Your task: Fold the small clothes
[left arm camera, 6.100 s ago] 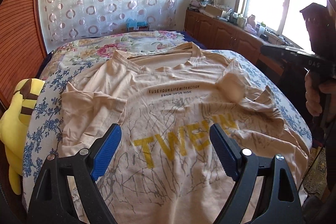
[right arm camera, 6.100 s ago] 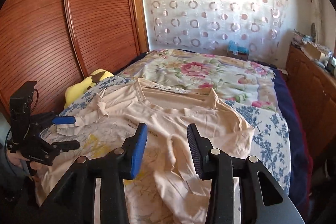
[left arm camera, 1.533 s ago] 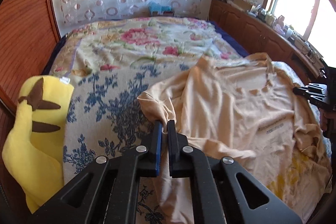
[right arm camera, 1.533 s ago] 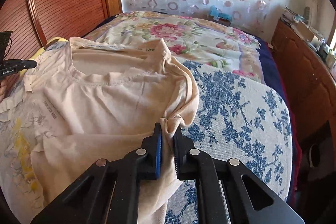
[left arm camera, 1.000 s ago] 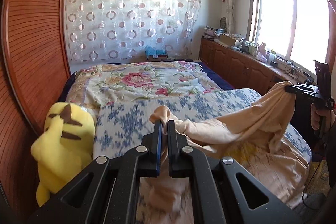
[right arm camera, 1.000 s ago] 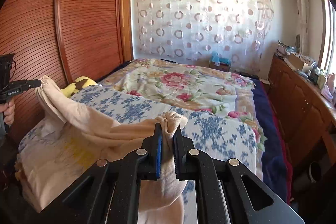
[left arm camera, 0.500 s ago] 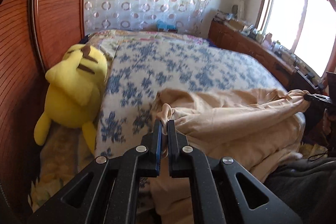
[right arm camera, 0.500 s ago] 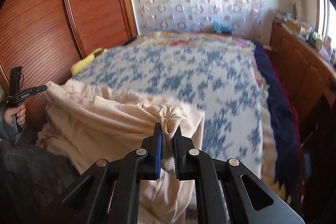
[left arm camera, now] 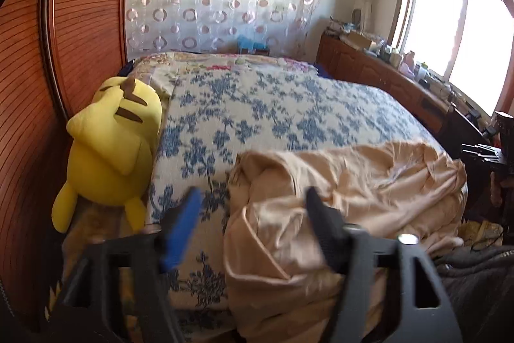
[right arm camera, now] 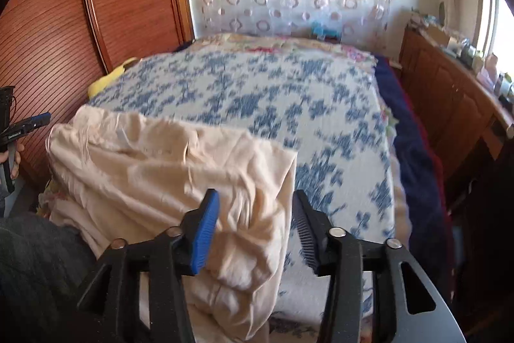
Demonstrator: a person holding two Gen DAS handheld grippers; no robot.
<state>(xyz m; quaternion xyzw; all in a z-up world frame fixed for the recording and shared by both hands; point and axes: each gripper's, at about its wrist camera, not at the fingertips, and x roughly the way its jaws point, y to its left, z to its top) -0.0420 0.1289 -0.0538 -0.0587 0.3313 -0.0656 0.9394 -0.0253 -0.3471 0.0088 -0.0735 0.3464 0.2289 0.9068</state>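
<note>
A beige T-shirt (left arm camera: pixel 337 182) lies doubled over in a rumpled band along the near edge of the bed (left arm camera: pixel 273 105). My left gripper (left arm camera: pixel 253 208) hangs over its left end, jaws opening, the cloth loose between the blurred fingers and no pad pressing it. In the right wrist view the same T-shirt (right arm camera: pixel 167 169) spreads to the left, and my right gripper (right arm camera: pixel 255 214) is over its right corner, jaws opening, the cloth slack between them. The other gripper shows at each view's edge.
A yellow plush toy (left arm camera: pixel 112 143) leans against the wooden sliding wardrobe (left arm camera: pixel 80 37) at the bed's left side. A wooden cabinet (left arm camera: pixel 385 79) with clutter runs under the window on the right. A person's dark trouser leg (right arm camera: pixel 35 266) is at the near edge.
Both grippers have let go of the T-shirt's corners and their jaws have spread apart. The shirt, earlier carried toward the near edge, now rests there folded over.
</note>
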